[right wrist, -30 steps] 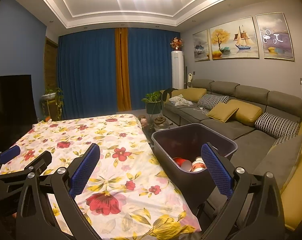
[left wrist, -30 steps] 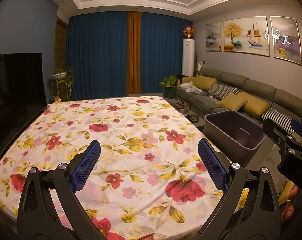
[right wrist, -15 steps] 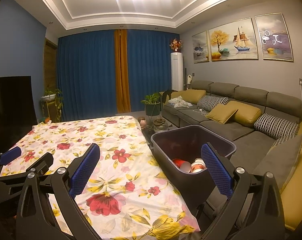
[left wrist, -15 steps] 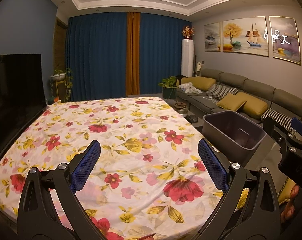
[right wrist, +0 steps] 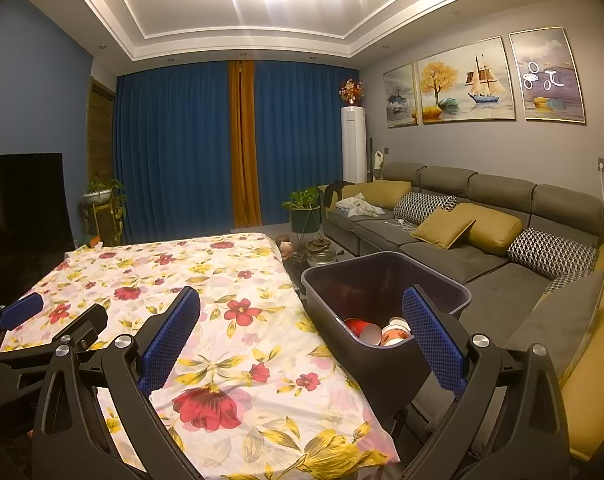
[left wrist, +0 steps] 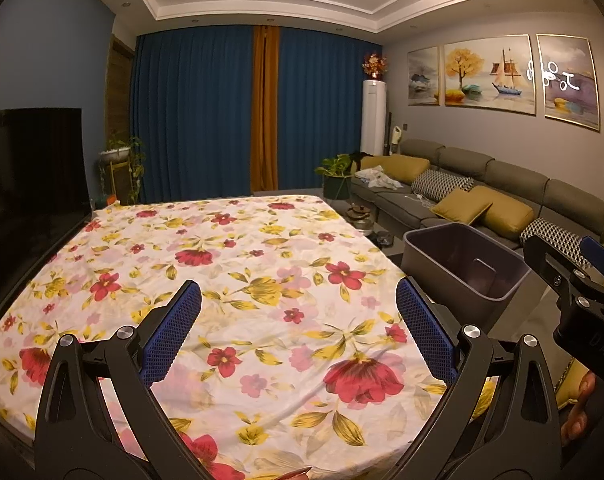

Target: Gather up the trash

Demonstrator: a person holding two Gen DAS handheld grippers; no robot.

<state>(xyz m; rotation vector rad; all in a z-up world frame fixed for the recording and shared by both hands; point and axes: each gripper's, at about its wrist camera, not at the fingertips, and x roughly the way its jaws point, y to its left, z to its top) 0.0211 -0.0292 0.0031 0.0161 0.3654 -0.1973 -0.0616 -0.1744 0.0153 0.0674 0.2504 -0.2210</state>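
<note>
A dark grey bin stands at the right edge of the table with the floral cloth. Red and white paper cups lie in its bottom. The bin also shows in the left wrist view. My left gripper is open and empty above the floral cloth. My right gripper is open and empty, over the table's right edge and the near part of the bin. No trash shows on the cloth.
A grey sofa with yellow and patterned cushions runs along the right wall. A dark TV screen stands at the left. Potted plants and blue curtains are at the back. Small pots stand on the floor beyond the bin.
Both views have tilted slightly upward, showing more ceiling. Both grippers stay open and empty.
</note>
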